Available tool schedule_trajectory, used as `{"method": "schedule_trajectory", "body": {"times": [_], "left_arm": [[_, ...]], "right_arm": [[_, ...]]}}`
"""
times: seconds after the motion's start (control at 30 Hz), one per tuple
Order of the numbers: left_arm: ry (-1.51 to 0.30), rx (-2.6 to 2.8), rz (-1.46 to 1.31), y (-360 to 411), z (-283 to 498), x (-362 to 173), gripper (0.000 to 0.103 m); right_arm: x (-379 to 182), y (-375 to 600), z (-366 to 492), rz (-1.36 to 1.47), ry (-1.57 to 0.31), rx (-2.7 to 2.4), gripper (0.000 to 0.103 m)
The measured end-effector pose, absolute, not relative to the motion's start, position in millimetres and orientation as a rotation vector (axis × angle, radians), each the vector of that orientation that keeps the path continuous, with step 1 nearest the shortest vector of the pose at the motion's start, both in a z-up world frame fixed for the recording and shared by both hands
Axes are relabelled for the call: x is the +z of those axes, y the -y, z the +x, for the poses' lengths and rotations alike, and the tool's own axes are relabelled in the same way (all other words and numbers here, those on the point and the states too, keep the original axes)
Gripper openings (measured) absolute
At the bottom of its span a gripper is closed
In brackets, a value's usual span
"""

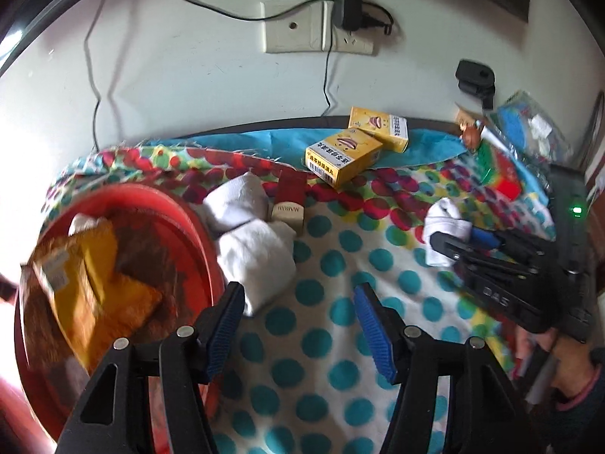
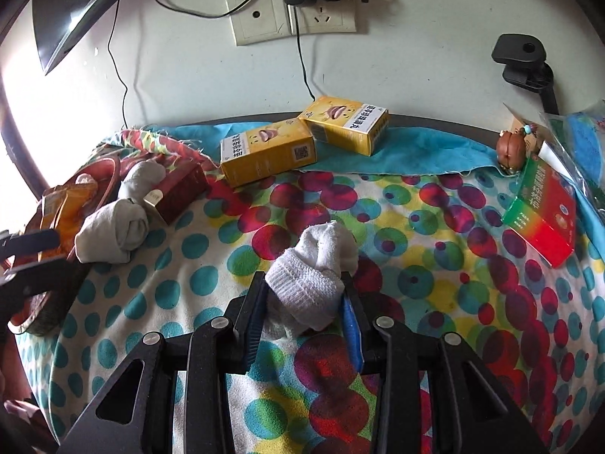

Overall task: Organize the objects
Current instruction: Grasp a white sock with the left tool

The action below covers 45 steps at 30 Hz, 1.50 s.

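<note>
My right gripper [image 2: 304,280] is shut on a rolled white sock [image 2: 314,261] over the dotted cloth [image 2: 435,283]; the left wrist view shows that sock [image 1: 442,215] in the right gripper [image 1: 452,244] at the right. My left gripper [image 1: 299,289] stands open with nothing between its blue pads. It is just right of a red basin [image 1: 189,227] that holds yellow packets [image 1: 98,276]. Two more rolled white socks [image 1: 253,249] lie by the basin's rim, next to a dark red box [image 1: 289,196]. Two yellow boxes [image 2: 302,140] lie at the back.
A green and red box [image 2: 544,212], a small brown figure [image 2: 510,149] and a plastic bag [image 2: 578,143] sit at the right. The wall behind carries a socket plate [image 2: 291,19] with plugs and cables. A black clamp [image 2: 525,60] stands at the back right.
</note>
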<state>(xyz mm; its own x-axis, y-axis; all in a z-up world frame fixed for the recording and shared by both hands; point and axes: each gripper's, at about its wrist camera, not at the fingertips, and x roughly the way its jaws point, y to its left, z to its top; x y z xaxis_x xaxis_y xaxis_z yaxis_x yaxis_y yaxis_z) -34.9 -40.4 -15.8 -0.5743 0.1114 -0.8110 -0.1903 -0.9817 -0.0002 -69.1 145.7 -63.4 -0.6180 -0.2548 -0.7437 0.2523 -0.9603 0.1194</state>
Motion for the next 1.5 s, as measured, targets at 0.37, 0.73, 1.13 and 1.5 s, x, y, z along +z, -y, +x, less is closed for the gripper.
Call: {"method": "schedule_trajectory", "body": {"times": [0.37,0.73,1.13,1.5], "left_arm": [[-0.353,2.617,-1.441,37,-69,-37,0.062],[-0.527,2.664,-1.466,23,-78,-56,0.062],[-0.355,2.719,-1.469,33,-75,-42,0.021],[-0.268,2.677,-1.420,13,-51,-31,0.021]], "right_arm": [[-64,-144,-70,1.201,-0.010,-2.593,0.036],[-64,-144,-70,1.205,-0.016,-2.593,0.037],[-65,-143,-70,1.208,-0.022,-2.594,0.038],[-66,-142,-70,1.214,-0.024,-2.593,0.039]]}}
